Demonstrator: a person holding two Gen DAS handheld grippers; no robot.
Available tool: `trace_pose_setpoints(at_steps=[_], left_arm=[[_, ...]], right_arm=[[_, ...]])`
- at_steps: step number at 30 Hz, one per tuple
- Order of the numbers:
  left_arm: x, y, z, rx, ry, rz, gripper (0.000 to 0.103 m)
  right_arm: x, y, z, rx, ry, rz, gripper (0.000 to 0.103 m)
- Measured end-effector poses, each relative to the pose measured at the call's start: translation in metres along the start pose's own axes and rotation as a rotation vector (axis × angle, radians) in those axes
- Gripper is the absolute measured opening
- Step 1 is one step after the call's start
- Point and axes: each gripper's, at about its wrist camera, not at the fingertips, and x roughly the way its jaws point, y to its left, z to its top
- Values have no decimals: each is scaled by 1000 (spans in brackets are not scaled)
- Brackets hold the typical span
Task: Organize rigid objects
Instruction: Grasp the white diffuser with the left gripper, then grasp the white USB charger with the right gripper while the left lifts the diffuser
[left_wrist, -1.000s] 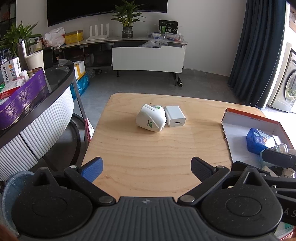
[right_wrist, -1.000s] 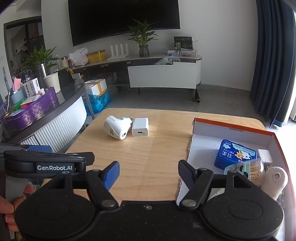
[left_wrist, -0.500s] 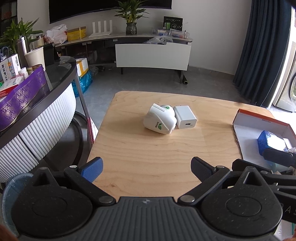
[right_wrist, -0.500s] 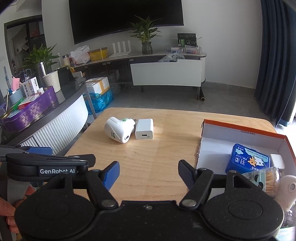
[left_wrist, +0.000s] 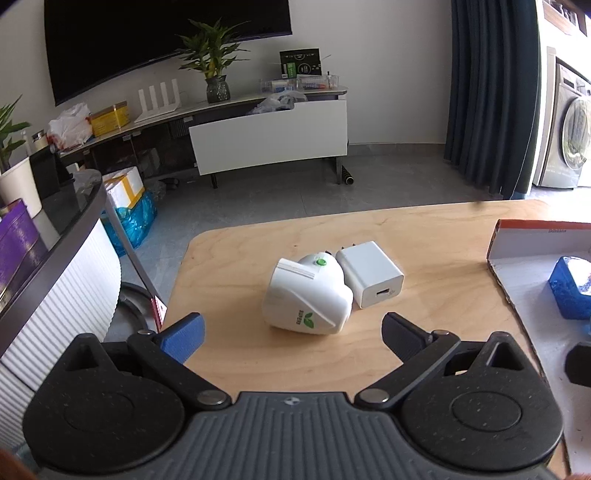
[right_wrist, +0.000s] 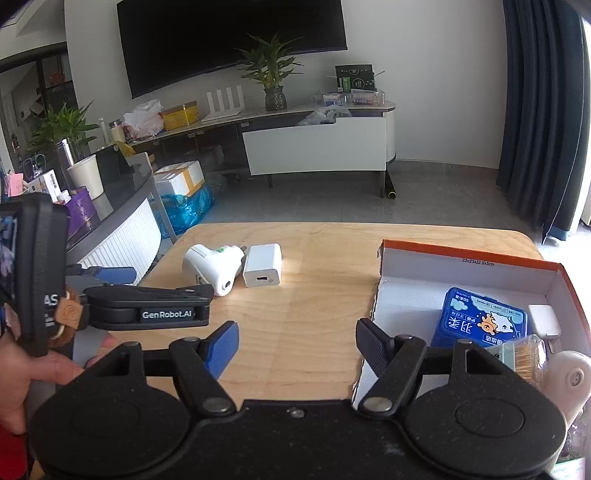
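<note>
A rounded white plug-in device with a green leaf logo lies on the wooden table, touching a white USB charger cube on its right. My left gripper is open, its fingers just short of the device, one on each side. Seen from the right wrist view, the left gripper sits at the left, near the device. My right gripper is open and empty over the table's near side, next to the box.
An orange-rimmed white cardboard box stands at the table's right; in it are a blue packet, a toothpick jar and white items. A curved white counter stands left of the table. A hand holds the left gripper.
My left gripper has moved forward and down toward the white device, which now looks much larger and closer. The right gripper shifted slightly forward. Both stay open.
</note>
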Motion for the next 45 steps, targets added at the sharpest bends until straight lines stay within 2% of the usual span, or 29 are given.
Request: trace_pose_setpoints(at_steps=[10, 15, 18, 19, 20, 23, 31, 37, 39, 40, 41, 43, 45], left_arm=[[44, -4, 1, 155, 1, 15, 103], [44, 2, 2, 126, -33, -14, 101], [45, 0, 1, 130, -26, -68, 80], [44, 0, 0, 130, -36, -80, 70], [44, -2, 0, 129, -40, -87, 66], [40, -3, -4, 119, -50, -86, 65], [15, 12, -3, -21, -62, -37, 65], [15, 15, -10, -33, -31, -74, 65], [18, 15, -12, -27, -32, -83, 77], [18, 14, -12, -11, -46, -66, 91], [18, 13, -13, 11, -66, -51, 97], [20, 9, -15, 62, -82, -35, 98], [23, 9, -14, 71, -64, -49, 98]], right_arm=[[12, -12, 5, 30, 8, 1, 83], [20, -14, 10, 41, 13, 11, 83], [26, -12, 12, 42, 20, 19, 83], [28, -12, 13, 46, 23, 24, 83], [30, -12, 14, 51, 26, 29, 83], [36, -8, 18, 56, 28, 36, 83], [68, -6, 34, 127, 72, 90, 84], [116, 13, 54, 132, 126, 92, 84], [131, 18, 58, 131, 144, 77, 84], [138, 20, 59, 131, 152, 67, 84], [147, 22, 60, 126, 164, 62, 84], [161, 26, 62, 130, 177, 50, 85], [171, 29, 64, 131, 183, 42, 86]])
